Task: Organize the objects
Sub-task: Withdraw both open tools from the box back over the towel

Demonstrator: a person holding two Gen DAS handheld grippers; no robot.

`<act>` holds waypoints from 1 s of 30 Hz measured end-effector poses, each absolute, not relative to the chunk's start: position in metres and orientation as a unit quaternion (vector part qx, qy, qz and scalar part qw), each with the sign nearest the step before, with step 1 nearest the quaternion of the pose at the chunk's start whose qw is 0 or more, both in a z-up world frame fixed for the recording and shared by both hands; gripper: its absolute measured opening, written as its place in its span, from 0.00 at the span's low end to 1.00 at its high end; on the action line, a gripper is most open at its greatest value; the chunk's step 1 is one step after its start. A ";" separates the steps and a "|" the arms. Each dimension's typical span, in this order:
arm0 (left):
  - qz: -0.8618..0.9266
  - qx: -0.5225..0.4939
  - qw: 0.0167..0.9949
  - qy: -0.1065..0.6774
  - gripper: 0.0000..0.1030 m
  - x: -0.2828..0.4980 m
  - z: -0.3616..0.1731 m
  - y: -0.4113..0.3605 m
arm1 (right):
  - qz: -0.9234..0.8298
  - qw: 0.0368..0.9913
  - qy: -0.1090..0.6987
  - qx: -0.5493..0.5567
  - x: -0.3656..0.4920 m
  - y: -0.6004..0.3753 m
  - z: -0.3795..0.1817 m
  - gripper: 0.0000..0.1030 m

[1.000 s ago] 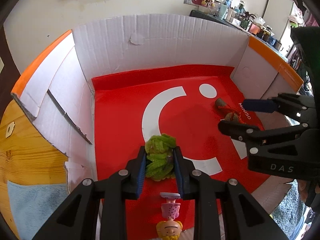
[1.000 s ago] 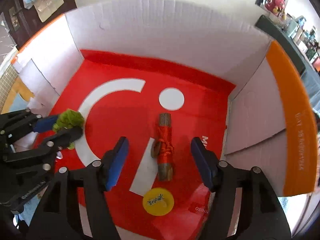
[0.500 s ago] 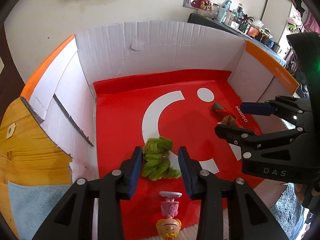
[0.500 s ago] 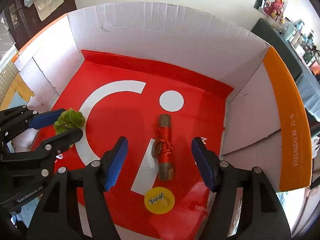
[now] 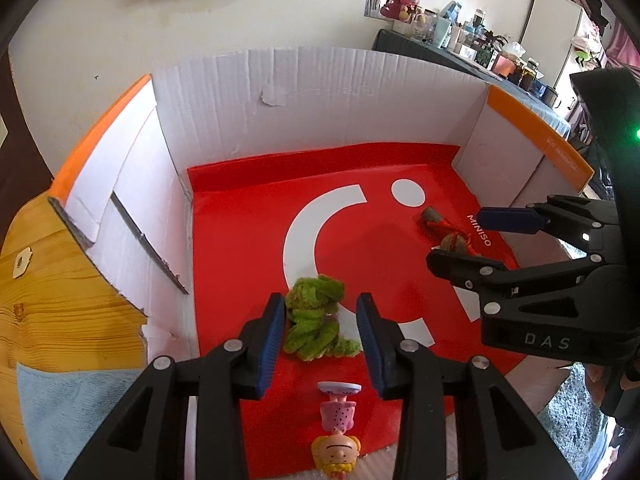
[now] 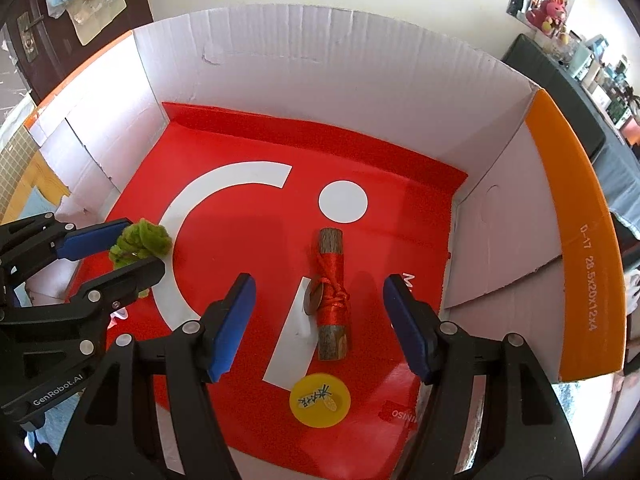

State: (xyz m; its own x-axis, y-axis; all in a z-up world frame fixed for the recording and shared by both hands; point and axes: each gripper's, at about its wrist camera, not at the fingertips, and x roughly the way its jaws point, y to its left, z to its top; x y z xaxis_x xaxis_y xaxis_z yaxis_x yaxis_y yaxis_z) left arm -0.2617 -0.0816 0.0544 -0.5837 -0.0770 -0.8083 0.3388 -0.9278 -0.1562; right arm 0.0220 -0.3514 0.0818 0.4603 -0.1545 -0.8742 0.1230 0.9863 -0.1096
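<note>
A fuzzy green toy [image 5: 316, 322] lies on the red floor of a white cardboard box [image 5: 320, 92]. My left gripper [image 5: 322, 320] is open, its blue pads on either side of the toy, apart from it; it also shows in the right wrist view [image 6: 116, 252]. A wooden stick wrapped in red cord [image 6: 331, 294] lies in the box's right half. My right gripper [image 6: 316, 300] is open and empty above that stick. A small doll figure [image 5: 337, 428] lies near the box's front edge. A yellow disc [image 6: 320, 400] lies just in front of the stick.
The box has orange-edged flaps [image 6: 576, 240] and stands on a wooden table [image 5: 48, 300] with a light blue cloth [image 5: 68, 412] at the left. A cluttered dark counter [image 5: 460, 52] stands behind at the right.
My left gripper has opened and let go of the green toy, which now lies on the box floor. Both grippers have drawn back and up a little.
</note>
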 end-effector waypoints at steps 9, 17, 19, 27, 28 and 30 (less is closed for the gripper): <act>-0.888 0.414 0.135 0.149 0.47 -0.246 0.076 -0.075 | -0.080 0.877 0.474 0.006 0.019 -0.355 0.099 0.67; -0.899 0.385 0.143 0.152 0.49 -0.227 0.100 -0.067 | -0.076 0.892 0.446 0.013 0.028 -0.373 0.122 0.67; -0.902 0.378 0.145 0.149 0.52 -0.222 0.106 -0.066 | -0.076 0.897 0.436 0.011 0.022 -0.371 0.130 0.68; -0.922 0.323 0.171 0.131 0.60 -0.190 0.141 -0.052 | -0.088 0.924 0.373 0.006 -0.009 -0.358 0.168 0.73; -0.923 0.316 0.175 0.128 0.61 -0.186 0.145 -0.050 | -0.090 0.928 0.362 0.006 -0.015 -0.356 0.173 0.74; -0.928 0.300 0.188 0.117 0.63 -0.176 0.153 -0.044 | -0.092 0.933 0.348 0.005 -0.026 -0.351 0.180 0.79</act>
State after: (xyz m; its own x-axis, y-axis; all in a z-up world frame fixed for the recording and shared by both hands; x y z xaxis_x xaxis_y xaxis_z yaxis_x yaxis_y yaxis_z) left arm -0.1756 -0.0439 0.1531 -0.7497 -0.2789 -0.6001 0.4187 -0.9022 -0.1039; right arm -0.0264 -0.3512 0.1799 0.7413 -0.1682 -0.6498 0.1751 0.9830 -0.0547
